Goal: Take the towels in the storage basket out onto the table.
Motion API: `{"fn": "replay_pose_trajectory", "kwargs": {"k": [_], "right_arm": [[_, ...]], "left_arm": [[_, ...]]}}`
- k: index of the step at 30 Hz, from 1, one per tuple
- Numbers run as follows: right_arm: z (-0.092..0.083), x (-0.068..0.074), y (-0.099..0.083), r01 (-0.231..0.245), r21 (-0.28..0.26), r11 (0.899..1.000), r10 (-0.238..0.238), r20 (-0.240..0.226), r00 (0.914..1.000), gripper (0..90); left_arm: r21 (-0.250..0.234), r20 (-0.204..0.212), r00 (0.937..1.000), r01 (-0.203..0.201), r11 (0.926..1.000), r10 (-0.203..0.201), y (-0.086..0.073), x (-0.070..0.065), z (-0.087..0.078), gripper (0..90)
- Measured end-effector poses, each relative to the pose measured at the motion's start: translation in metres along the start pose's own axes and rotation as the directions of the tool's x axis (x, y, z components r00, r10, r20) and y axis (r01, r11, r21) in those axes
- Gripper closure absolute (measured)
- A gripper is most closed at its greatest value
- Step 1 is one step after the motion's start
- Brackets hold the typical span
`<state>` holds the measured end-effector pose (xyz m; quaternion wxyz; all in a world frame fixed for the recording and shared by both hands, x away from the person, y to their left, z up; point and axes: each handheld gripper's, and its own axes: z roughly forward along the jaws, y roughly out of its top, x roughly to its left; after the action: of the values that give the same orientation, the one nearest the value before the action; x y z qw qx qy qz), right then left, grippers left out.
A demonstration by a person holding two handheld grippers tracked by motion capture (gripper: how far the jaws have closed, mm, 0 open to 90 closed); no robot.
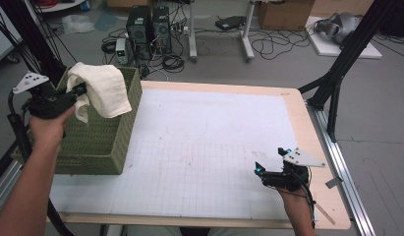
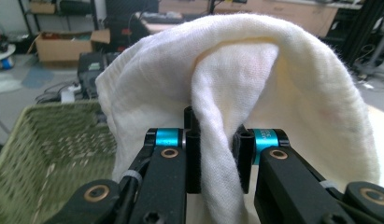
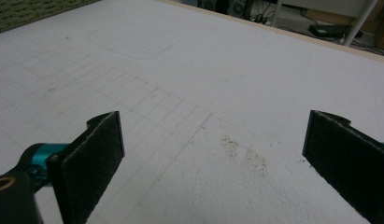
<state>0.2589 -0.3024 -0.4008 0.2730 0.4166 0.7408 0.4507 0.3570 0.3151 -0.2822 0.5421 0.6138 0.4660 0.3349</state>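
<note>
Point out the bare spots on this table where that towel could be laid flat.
The white gridded mat lies bare from the green woven basket across to the right gripper, which hovers open near its right edge. The middle is widest. The left edge is crowded: the basket stands there, with the left gripper shut on the cream towel above it.

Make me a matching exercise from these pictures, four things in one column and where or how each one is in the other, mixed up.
1. white towel
2. green woven basket
3. left gripper
4. right gripper

A. jaws wide apart, nothing between them
B. stands at the table's left edge
C. hangs draped above the basket
D. jaws pinch a fold of cloth

Pairs: 1-C, 2-B, 3-D, 4-A
</note>
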Motion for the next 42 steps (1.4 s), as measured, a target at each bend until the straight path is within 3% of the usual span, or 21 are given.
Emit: {"fn": "replay_pose_trajectory", "kwargs": {"k": [6, 10, 16, 17, 24, 26, 31, 36, 42], "right_arm": [[-0.001, -0.001, 0.0, 0.0, -0.005, 1.0, 0.0, 0.003, 1.0, 4.5], [-0.001, 0.0, 0.0, 0.001, -0.008, 1.0, -0.001, 0.0, 1.0, 4.6], [0.0, 0.0, 0.001, 0.004, -0.006, 1.0, -0.004, -0.003, 1.0, 4.5], [0.0, 0.0, 0.001, 0.004, -0.006, 1.0, -0.004, -0.003, 1.0, 4.5], [-0.001, -0.001, 0.0, 0.003, -0.004, 1.0, -0.003, 0.0, 1.0, 4.5], [-0.001, -0.001, 0.0, 0.001, -0.003, 1.0, -0.001, -0.001, 1.0, 4.5], [-0.001, -0.001, 0.0, 0.005, -0.005, 1.0, -0.005, 0.0, 1.0, 4.5], [-0.001, -0.001, 0.0, 0.003, -0.004, 1.0, -0.003, -0.001, 1.0, 4.6], [-0.001, -0.001, 0.0, 0.008, -0.004, 1.0, -0.008, -0.002, 1.0, 4.6]], "left_arm": [[-0.035, 0.067, 0.9977, -0.012, 0.9993, 0.015, 0.01, -0.023, 0.003, 80.4], [-0.059, 0.125, 0.9919, -0.015, 0.9982, 0.022, 0.015, -0.042, 0.006, 80.4], [-0.058, 0.214, 0.9758, -0.036, 0.9977, 0.047, 0.01, -0.08, 0.019, 80.3], [-0.058, 0.214, 0.9758, -0.036, 0.9977, 0.047, 0.01, -0.08, 0.019, 80.3], [-0.021, 0.283, 0.9566, -0.066, 0.9976, 0.069, -0.007, -0.119, 0.041, 80.3], [-0.02, 0.289, 0.9549, -0.067, 0.9976, 0.07, -0.009, -0.123, 0.043, 80.3], [-0.006, 0.318, 0.9424, -0.107, 0.9942, 0.104, -0.016, -0.147, 0.054, 80.3], [0.007, 0.326, 0.9374, -0.132, 0.9913, 0.122, -0.024, -0.161, 0.062, 80.3], [0.051, 0.338, 0.9333, -0.148, 0.9877, 0.122, -0.051, -0.185, 0.079, 80.0]]}}
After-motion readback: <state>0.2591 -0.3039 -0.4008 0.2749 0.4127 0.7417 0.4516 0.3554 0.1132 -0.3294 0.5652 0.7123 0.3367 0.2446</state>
